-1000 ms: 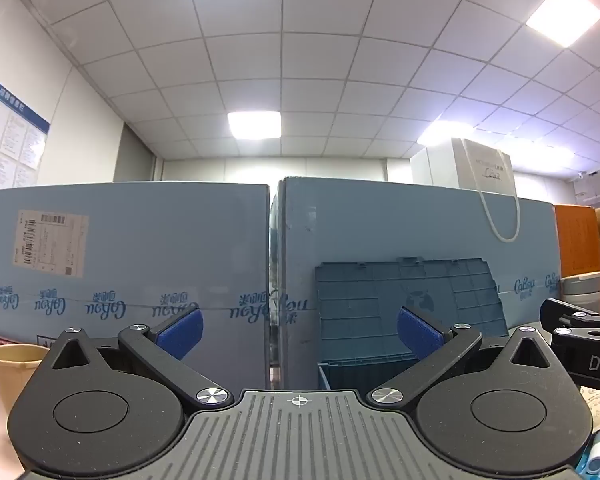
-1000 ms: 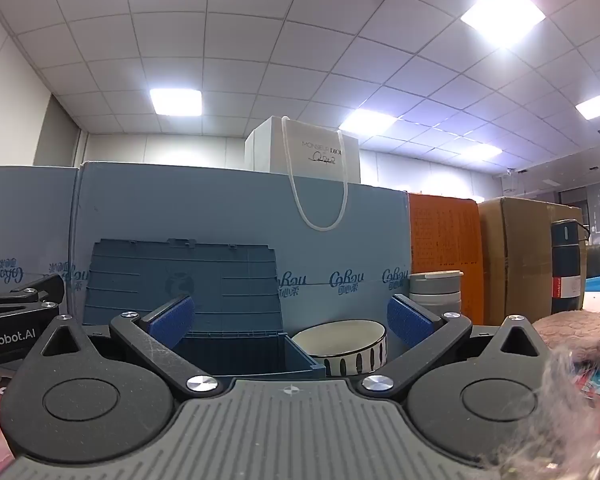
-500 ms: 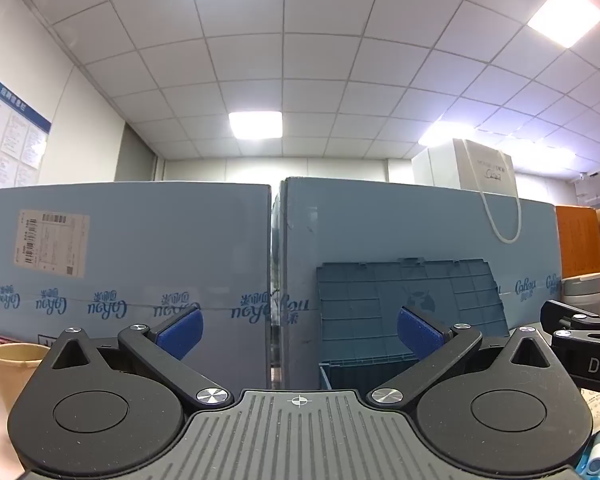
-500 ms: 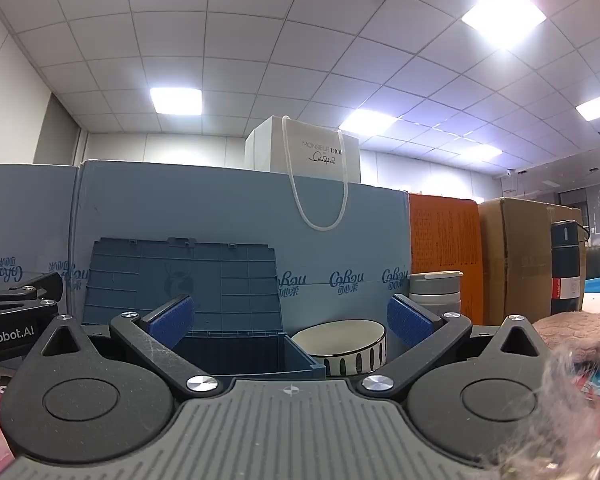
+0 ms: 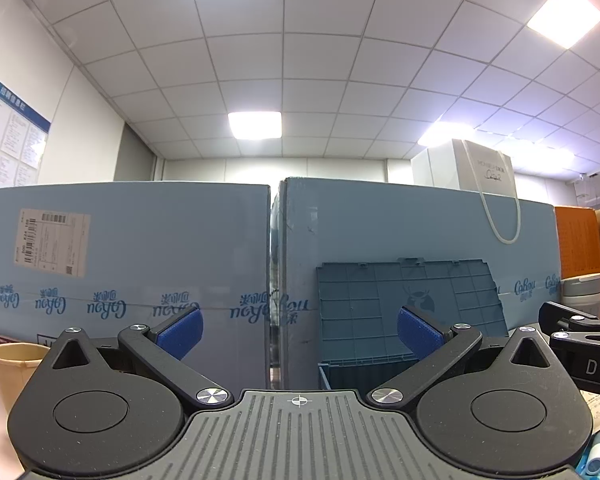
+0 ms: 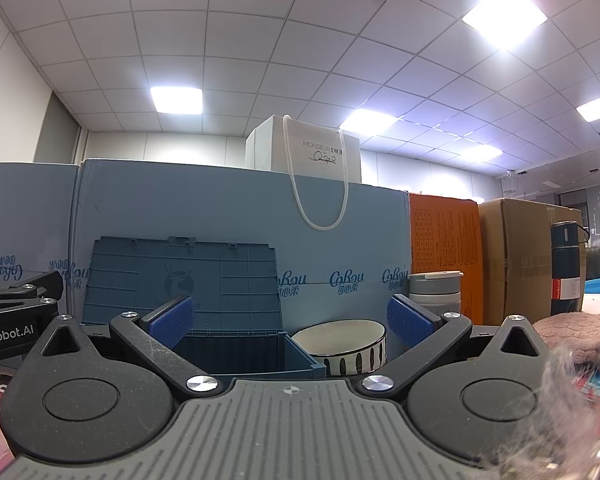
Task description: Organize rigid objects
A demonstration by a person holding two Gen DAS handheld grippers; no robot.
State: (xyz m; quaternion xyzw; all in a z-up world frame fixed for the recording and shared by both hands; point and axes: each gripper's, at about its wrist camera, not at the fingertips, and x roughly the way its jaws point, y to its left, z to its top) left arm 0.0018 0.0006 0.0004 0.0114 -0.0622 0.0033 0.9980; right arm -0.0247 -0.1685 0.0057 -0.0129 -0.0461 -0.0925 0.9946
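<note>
My left gripper (image 5: 299,330) is open and empty, held low and level, facing blue cartons. My right gripper (image 6: 290,320) is open and empty too. A blue plastic storage bin (image 6: 260,354) with its lid (image 6: 180,276) raised stands just ahead of the right gripper; it also shows in the left wrist view (image 5: 364,372). A white bowl with black stripes (image 6: 340,340) sits to the right of the bin. A paper cup (image 5: 10,364) stands at the far left. A grey lidded cup (image 6: 434,290) and a dark flask (image 6: 566,268) stand to the right.
Tall blue cartons (image 5: 140,272) wall off the back, with a white gift bag (image 6: 312,152) on top. An orange box (image 6: 444,256) and a brown carton (image 6: 520,260) stand at the right. A pink cloth (image 6: 572,332) and fluffy fur lie at lower right. Each view shows the other gripper at its edge.
</note>
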